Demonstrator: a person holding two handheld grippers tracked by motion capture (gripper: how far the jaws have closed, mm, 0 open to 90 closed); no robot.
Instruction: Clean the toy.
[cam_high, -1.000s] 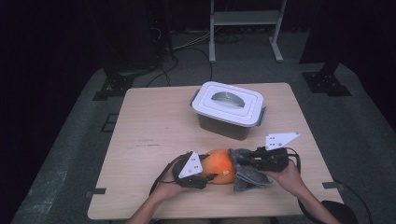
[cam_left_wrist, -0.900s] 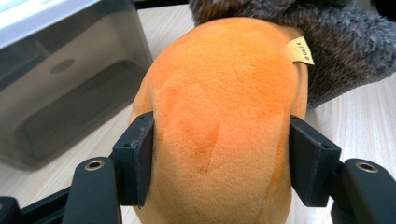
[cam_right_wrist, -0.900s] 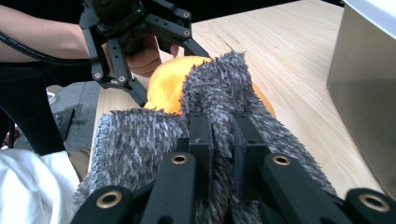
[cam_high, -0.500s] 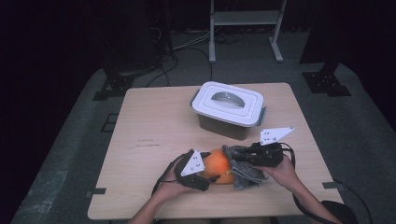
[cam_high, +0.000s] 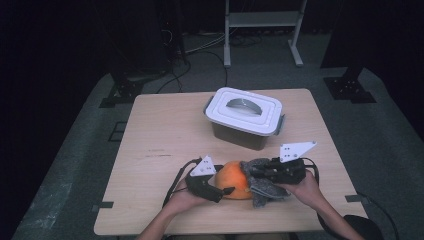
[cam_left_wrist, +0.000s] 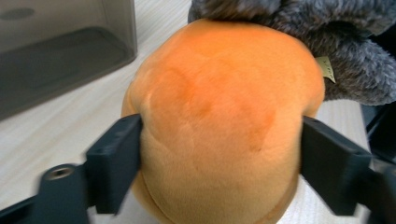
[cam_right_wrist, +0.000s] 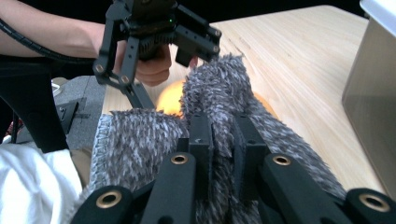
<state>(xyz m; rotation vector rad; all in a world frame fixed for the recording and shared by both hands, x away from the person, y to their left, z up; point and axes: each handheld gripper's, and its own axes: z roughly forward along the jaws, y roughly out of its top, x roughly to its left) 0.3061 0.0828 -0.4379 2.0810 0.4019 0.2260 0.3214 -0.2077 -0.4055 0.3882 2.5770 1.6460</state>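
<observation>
A round orange plush (cam_high: 234, 179) lies near the table's front edge, and a grey fuzzy cloth (cam_high: 263, 189) is draped against its right side. My left gripper (cam_high: 226, 190) reaches in from the left. In the left gripper view its black jaws have just been closing and now press both flanks of the orange plush (cam_left_wrist: 219, 116). My right gripper (cam_high: 252, 173) comes from the right, shut on a fold of the grey cloth (cam_right_wrist: 140, 140), which bunches between its pads (cam_right_wrist: 201, 140). A sliver of the orange plush (cam_right_wrist: 169, 100) peeks out behind the cloth.
A grey container with a white handled lid (cam_high: 245, 116) stands behind the plush, toward the table's far middle. The wooden table (cam_high: 160, 135) is bare to the left. Dark floor, cables and stand legs surround it.
Both hands stay by the plush at the front edge. The right hand with the cloth has shifted slightly; the plush has barely moved.
</observation>
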